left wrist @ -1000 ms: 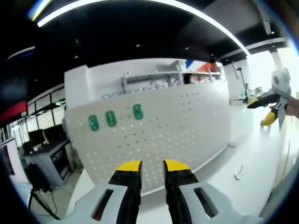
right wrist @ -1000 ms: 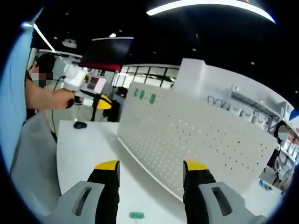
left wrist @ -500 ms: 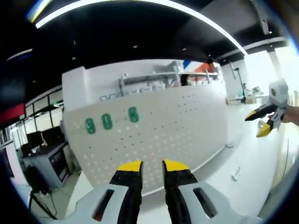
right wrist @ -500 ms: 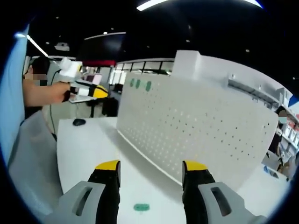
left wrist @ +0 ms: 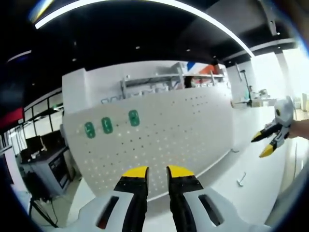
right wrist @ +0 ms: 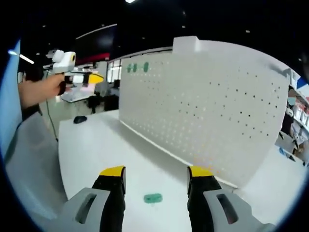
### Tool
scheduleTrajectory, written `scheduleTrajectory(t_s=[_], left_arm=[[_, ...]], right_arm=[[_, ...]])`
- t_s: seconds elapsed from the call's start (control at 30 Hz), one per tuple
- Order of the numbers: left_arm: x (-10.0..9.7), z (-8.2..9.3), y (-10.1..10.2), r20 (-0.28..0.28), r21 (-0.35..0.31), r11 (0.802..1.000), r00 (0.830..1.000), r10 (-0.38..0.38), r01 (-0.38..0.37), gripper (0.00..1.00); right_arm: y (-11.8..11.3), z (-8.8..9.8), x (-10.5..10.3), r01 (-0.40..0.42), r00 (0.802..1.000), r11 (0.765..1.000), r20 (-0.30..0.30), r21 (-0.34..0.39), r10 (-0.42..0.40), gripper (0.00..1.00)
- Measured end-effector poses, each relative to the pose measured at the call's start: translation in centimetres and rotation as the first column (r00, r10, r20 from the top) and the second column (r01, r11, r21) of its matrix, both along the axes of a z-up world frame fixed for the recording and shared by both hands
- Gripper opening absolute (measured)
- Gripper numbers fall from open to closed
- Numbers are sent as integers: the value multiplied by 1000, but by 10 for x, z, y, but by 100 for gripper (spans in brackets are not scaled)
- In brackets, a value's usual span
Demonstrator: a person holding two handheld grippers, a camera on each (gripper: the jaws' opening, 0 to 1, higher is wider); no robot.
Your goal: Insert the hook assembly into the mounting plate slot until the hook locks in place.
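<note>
Tabletop point(right wrist: 96, 145) lies open before pegboard point(right wrist: 203, 106); left tongs point(left wrist: 151, 170) narrow, right tongs point(right wrist: 156, 170) wide.

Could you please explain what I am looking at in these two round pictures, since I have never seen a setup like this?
There is no robot here: a person holds a two-jaw tool in each hand, and a fisheye camera rides on each tool, looking along its yellow-tipped jaws.

In the left gripper view, the left gripper has its jaws close together with a slit between them, holding nothing. The right gripper shows at the far right.

In the right gripper view, the right gripper is wide open and empty. The left gripper shows at upper left, in the person's hand.

Both face a white pegboard standing on a white table. Three green pieces sit near its top corner. Another green piece lies on the table, and a small metal part too.
</note>
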State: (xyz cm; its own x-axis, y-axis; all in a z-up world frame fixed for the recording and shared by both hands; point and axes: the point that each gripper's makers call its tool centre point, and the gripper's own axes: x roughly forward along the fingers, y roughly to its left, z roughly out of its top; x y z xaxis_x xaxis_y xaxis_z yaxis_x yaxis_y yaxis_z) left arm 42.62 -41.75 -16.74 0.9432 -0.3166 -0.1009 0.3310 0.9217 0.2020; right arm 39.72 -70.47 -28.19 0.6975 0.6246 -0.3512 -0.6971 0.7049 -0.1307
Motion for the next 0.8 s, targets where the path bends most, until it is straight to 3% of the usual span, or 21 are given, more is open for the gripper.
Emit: scheduleTrajectory(t_s=[0.8], left_arm=[[-1, -5, -7, -16, 13, 1000, 1000, -22, 22, 13]], right_arm=[[-5, -77, 3, 42, 976, 999, -217, 29, -34, 43]])
